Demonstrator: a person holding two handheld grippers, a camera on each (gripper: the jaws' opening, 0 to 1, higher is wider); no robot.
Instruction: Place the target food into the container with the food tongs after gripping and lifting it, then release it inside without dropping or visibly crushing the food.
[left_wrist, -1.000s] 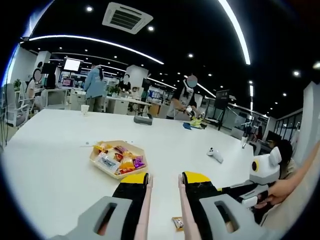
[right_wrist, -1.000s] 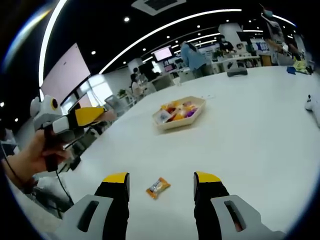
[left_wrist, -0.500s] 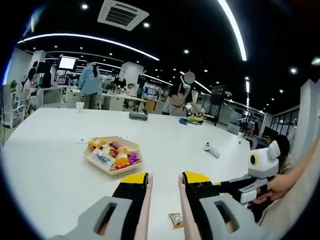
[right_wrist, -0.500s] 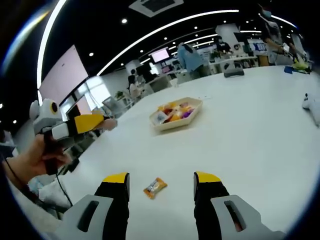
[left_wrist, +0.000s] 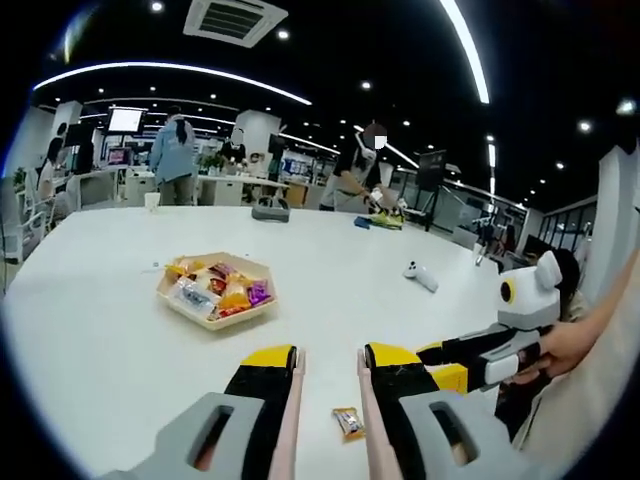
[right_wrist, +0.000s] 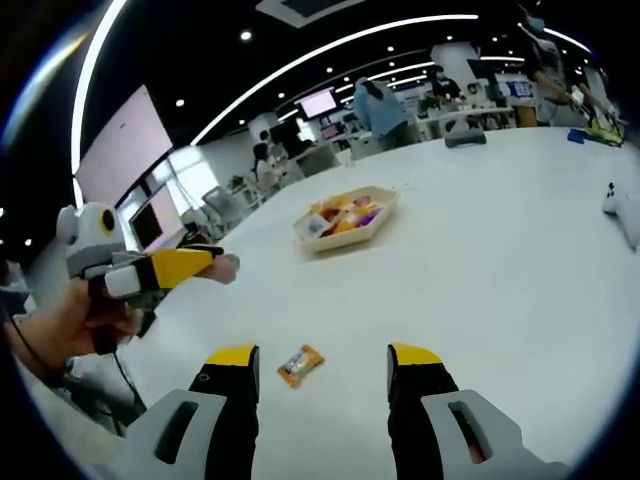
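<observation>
A small orange wrapped snack (right_wrist: 300, 364) lies on the white table just ahead of my right gripper (right_wrist: 322, 356), whose jaws stand open and wide apart with nothing between them. The same snack (left_wrist: 348, 423) shows low between the jaws of my left gripper (left_wrist: 328, 355), which is shut on beige food tongs (left_wrist: 292, 400). The tongs' arms run along the inside of both jaws with a gap between them. A hexagonal tray (left_wrist: 250, 312) with several colourful wrapped snacks sits further out on the table. In the right gripper view the left gripper (right_wrist: 205, 264) hovers at the left with the tongs' tip (right_wrist: 226, 266).
A white controller (left_wrist: 420, 277) lies on the table to the right, also seen as the controller (right_wrist: 622, 205) at the edge. The right gripper (left_wrist: 462, 360) and a hand (left_wrist: 565, 350) come in from the right. People stand at desks beyond the table's far edge.
In the right gripper view the left gripper with the tongs has come lower and further over the table. Both views have shifted slightly; the snack and tray lie where they were.
</observation>
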